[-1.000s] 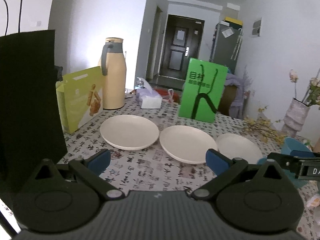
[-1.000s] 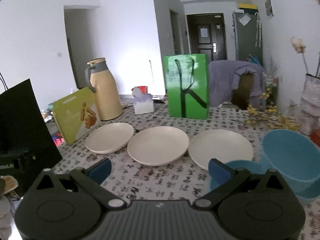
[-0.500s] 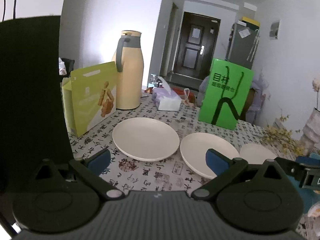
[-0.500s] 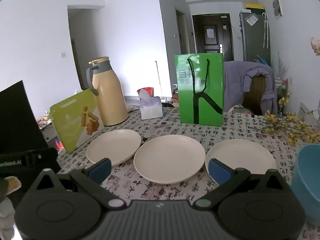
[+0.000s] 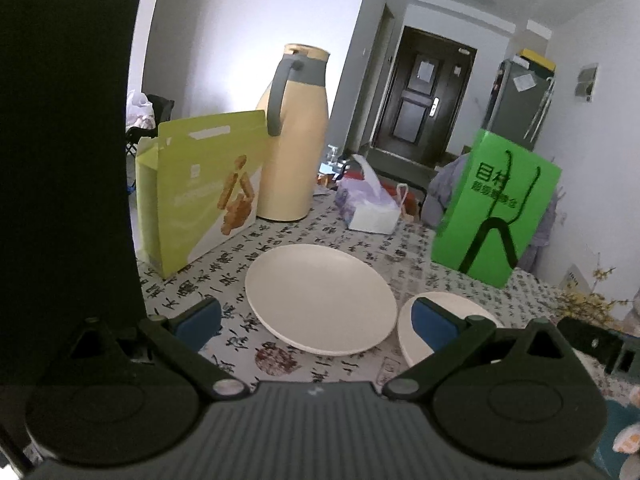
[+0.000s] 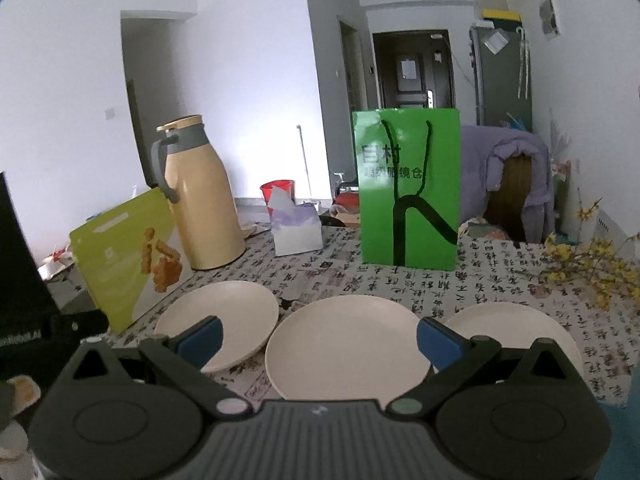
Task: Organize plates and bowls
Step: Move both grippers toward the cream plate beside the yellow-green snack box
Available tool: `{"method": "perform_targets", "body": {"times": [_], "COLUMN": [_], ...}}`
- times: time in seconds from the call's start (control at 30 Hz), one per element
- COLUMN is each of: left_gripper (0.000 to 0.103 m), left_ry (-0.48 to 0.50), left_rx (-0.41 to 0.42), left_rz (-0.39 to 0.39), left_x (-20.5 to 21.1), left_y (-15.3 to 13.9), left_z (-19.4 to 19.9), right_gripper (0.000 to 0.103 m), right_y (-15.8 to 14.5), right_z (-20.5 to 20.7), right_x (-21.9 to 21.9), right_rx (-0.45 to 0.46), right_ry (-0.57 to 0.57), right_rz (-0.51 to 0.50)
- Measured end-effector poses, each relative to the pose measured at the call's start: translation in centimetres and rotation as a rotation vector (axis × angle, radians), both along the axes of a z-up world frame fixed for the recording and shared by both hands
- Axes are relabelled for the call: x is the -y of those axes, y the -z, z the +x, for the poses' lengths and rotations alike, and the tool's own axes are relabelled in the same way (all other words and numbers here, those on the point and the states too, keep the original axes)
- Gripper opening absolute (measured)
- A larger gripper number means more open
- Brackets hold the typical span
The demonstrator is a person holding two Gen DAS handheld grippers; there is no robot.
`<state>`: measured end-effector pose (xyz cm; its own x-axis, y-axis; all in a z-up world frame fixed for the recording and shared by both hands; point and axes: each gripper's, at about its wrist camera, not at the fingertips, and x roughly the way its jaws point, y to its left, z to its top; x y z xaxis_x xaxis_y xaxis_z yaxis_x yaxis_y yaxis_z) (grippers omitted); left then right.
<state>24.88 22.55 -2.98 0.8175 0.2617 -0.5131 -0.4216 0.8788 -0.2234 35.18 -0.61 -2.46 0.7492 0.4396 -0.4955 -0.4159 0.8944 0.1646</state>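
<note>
Three cream plates lie in a row on the printed tablecloth. In the right wrist view they are the left plate [image 6: 224, 316], the middle plate [image 6: 348, 344] and the right plate [image 6: 516, 332]. My right gripper [image 6: 318, 340] is open, hovering just before the middle plate, holding nothing. In the left wrist view the left plate [image 5: 320, 298] lies straight ahead and the middle plate [image 5: 476, 316] shows partly behind a fingertip. My left gripper [image 5: 316, 318] is open above the near rim of the left plate. The blue bowls are out of view, save for a blue edge [image 6: 624, 428] at the lower right.
Behind the plates stand a yellow-green snack bag [image 6: 128, 268], a beige thermos jug [image 6: 200, 200], a tissue pack [image 6: 296, 228] and a green paper bag [image 6: 408, 188]. A tall black bag [image 5: 64, 160] fills the left. Yellow flower sprigs [image 6: 592, 268] lie at the right.
Both grippers moved forward and leftward toward the plates. The blue bowls slid out of the right wrist view. The left plate now fills the middle of the left wrist view.
</note>
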Motion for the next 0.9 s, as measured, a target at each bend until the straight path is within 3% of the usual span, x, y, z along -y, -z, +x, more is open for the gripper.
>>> {"method": "perform_targets", "body": {"times": [0.27, 0.7, 0.9], "left_gripper": [0.103, 0.103, 0.103], "left_ry": [-0.044, -0.112, -0.147], "left_rx": [-0.014, -0.019, -0.023], "left_rz": [-0.025, -0.050, -0.021], "left_x": [-2.2, -4.8, -5.3], "left_y": [0.8, 1.6, 1.9], "left_z": [2.2, 5.8, 7.7], "right_gripper": [0.103, 0.103, 0.103], "right_y": [0.8, 1.4, 1.9], "right_z": [3.5, 7.8, 10.1], "right_x": [-1.9, -5.1, -6.9], "right_rx": [-0.037, 0.018, -0.002], "right_ry": [0.018, 0.007, -0.013], "right_rz": [0.028, 0.004, -0.004]}}
